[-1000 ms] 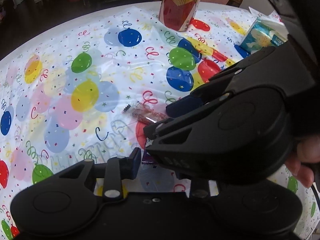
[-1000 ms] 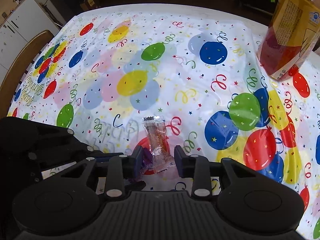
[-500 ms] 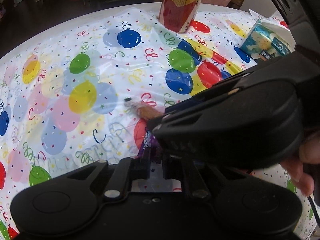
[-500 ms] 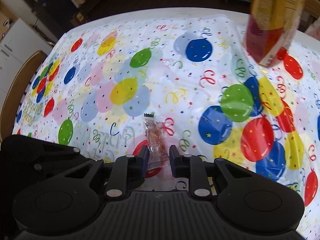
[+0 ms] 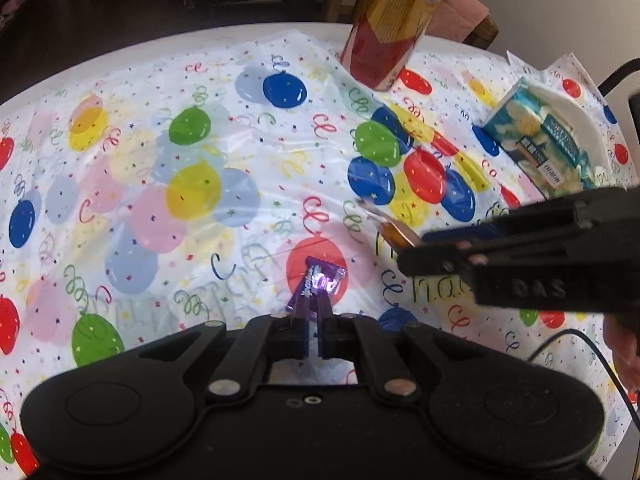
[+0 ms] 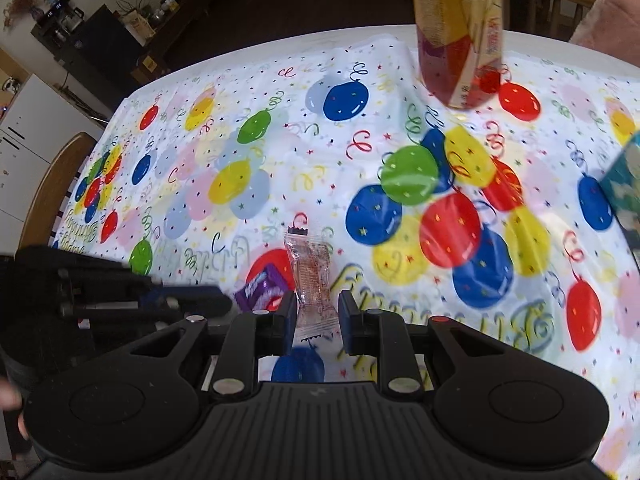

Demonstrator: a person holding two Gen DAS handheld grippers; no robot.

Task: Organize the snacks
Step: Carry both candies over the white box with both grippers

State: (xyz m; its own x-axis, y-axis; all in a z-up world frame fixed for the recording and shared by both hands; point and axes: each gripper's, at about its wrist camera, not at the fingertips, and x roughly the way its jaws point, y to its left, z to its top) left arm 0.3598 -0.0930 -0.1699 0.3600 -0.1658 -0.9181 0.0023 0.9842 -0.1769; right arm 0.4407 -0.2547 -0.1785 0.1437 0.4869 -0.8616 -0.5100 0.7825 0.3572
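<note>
In the left wrist view, my left gripper (image 5: pixel 314 340) is shut on a purple-wrapped candy (image 5: pixel 318 280) that sticks out forward over a red balloon print. My right gripper (image 5: pixel 416 254) reaches in from the right, with an orange candy (image 5: pixel 390 228) poking from its tip, held off the cloth. The right wrist view shows my right gripper (image 6: pixel 318 316) shut on that orange clear-wrapped candy (image 6: pixel 310 276). There the left gripper (image 6: pixel 216 300) lies just to its left, holding the purple candy (image 6: pixel 260 292).
A tall yellow-and-red snack canister (image 5: pixel 390 28) (image 6: pixel 460 40) stands at the far side of the balloon-print tablecloth (image 5: pixel 160 160). A teal tissue pack (image 5: pixel 548 148) lies at the right. A wooden chair back (image 6: pixel 52 188) curves along the table's left edge. A cable (image 5: pixel 580 344) trails near the right.
My left gripper has closed on the purple candy. My right gripper closed on the orange candy, lifted it and drew away to the right, uncovering the left view.
</note>
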